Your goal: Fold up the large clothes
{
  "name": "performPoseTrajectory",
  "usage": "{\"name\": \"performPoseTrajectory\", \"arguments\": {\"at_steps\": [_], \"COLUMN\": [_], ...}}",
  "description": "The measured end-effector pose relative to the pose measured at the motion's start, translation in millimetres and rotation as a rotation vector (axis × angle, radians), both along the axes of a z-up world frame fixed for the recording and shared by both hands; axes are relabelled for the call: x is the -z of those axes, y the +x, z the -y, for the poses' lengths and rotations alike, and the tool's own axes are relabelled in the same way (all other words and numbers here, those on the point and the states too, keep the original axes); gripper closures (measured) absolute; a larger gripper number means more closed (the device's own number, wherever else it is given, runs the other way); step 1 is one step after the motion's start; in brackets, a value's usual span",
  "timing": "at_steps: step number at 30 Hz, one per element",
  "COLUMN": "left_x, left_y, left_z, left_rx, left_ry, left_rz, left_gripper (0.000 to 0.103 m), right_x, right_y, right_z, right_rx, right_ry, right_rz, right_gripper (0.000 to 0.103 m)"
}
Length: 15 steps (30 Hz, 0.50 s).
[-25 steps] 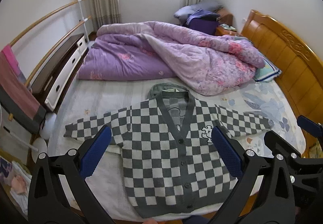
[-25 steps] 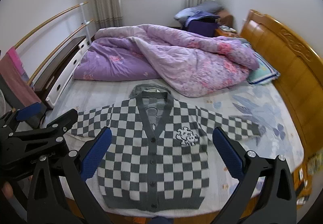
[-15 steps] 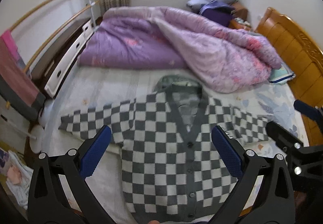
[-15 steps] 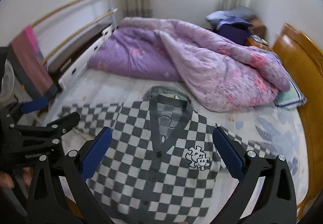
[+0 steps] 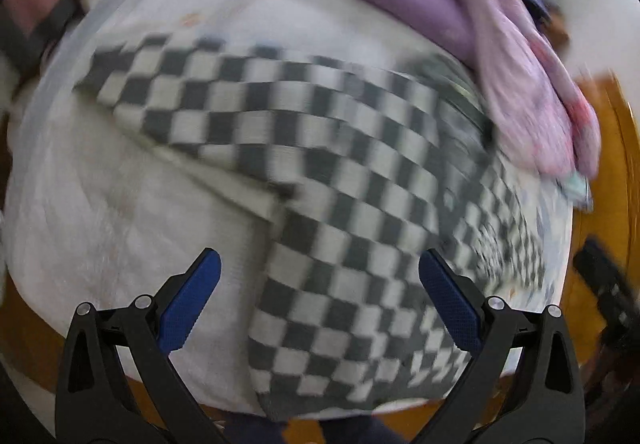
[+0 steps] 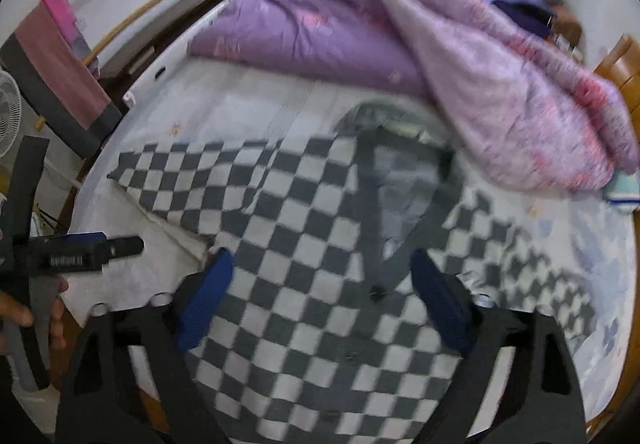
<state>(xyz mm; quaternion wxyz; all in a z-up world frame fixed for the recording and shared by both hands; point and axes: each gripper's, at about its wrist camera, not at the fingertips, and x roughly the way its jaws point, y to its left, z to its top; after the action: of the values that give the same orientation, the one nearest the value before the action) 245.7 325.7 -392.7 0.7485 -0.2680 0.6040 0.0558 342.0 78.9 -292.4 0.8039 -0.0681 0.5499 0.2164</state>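
Both of your hand-held grippers, left hand-held gripper (image 5: 320, 284) and right hand-held gripper (image 6: 322, 284), hang released over the checkered cardigan (image 6: 304, 244), which lies flat on the bed (image 6: 248, 100) beside the purple quilt (image 6: 328, 28).

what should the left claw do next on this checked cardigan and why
Probably lower the left claw onto the cardigan at its near side edge and close. Both claws are open and empty, the right claw hangs over the chest, and the cardigan lies flat and unfolded on the bed sheet.
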Motion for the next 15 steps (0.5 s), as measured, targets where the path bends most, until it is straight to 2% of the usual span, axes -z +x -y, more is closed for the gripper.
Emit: {"name": "performPoseTrajectory", "arguments": {"at_steps": [1,3,5,8,11,15], "left_x": [11,31,47,76,106,137], "left_y": [-2,-7,-13,-18,-21,-22], "left_z": [-19,-60,-102,-166,-220,-278], "left_rx": [-0.042,-0.124,-0.206,-0.331,-0.482,-0.651], "left_ry": [-0.021,-0.007,-0.026,-0.046,-0.096,-0.141], "left_rz": [0.004,-0.02,-0.011,-0.031,-0.036,-0.017], "left_gripper": [0.004,0.004,0.004,0.004,0.005,0.008], "right_x": [18,41,69,103,131,151], "right_y": [5,10,18,27,34,35], "right_z": [-12,-29,-50,-77,-99,-119], "right_rx": [0.003,0.012,0.029,0.047,0.069,0.066], "right_ry": [0.016,0.034,0.048,0.065,0.066,0.065], "right_rz": [-0.051,-0.103,-0.161,-0.221,-0.273,-0.298], "right_gripper": [0.042,0.07,0.086,0.091,0.091,0.088]}}
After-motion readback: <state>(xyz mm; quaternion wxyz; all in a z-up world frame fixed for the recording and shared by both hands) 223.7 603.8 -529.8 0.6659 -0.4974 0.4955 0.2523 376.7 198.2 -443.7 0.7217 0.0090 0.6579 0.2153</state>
